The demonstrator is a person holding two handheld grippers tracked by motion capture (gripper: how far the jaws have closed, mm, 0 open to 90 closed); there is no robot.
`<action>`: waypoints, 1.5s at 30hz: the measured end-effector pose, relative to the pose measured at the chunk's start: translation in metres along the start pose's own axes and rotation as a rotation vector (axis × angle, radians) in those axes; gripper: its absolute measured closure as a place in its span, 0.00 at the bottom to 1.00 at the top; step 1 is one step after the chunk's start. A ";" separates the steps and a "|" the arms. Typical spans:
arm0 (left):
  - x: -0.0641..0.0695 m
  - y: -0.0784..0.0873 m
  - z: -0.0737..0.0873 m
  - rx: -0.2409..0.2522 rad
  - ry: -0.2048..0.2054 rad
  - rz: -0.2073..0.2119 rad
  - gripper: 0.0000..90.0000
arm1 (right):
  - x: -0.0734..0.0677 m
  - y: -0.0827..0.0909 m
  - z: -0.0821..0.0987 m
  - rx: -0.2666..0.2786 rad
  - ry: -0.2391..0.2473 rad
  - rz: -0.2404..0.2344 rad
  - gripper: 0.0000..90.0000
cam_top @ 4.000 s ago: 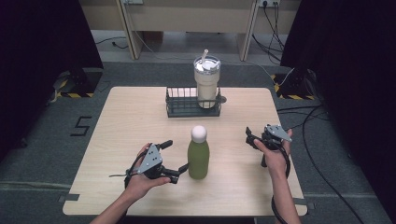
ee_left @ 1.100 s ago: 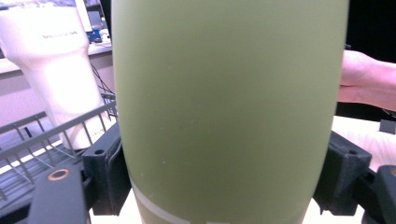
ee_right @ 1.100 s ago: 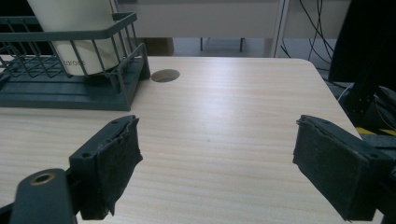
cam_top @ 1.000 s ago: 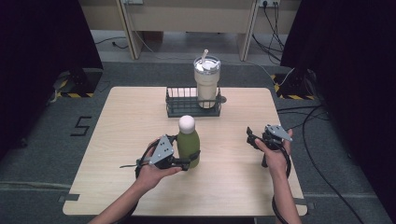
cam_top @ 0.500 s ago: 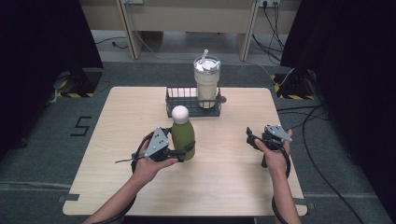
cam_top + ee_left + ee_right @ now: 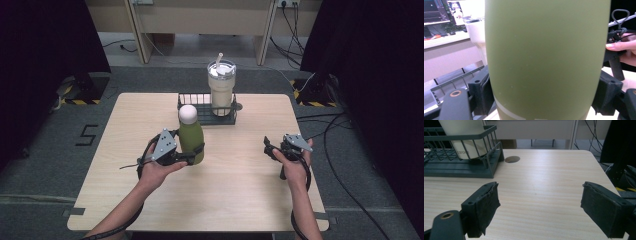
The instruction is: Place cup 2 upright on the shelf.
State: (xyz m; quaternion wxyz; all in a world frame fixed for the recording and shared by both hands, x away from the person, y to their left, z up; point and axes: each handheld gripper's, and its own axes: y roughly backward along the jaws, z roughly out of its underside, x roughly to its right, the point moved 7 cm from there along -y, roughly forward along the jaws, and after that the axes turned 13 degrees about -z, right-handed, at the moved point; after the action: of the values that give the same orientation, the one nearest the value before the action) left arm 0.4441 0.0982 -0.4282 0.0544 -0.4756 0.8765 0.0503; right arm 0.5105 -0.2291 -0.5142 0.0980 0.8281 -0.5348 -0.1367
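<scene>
The left gripper (image 6: 192,154) comes in from the lower left on an outstretched forearm and clamps the lower body of the green bottle (image 6: 191,140), holding it upright in front of the wire basket (image 6: 200,117). The right gripper (image 6: 270,148) sits near the bench's (image 6: 240,190) right edge, wrist bent and pointing left, its jaws spread wide with nothing between them.

I'm seeing even overhead light on the desk (image 6: 240,190) with soft shadows and dark surroundings in the high view, a soft, too-close green bottle (image 6: 546,57) in the left gripper view, and a sharp right gripper view.
</scene>
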 end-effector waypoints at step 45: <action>-0.048 -0.036 -0.010 -0.006 0.004 -0.155 0.22 | 0.001 0.003 -0.003 0.013 -0.007 0.007 0.16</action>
State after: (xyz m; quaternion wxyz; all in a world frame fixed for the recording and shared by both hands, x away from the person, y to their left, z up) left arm 0.4998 0.1166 -0.4128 0.0550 -0.5421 0.8371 0.0477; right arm 0.5092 -0.2310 -0.5103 0.0911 0.8265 -0.5387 -0.1356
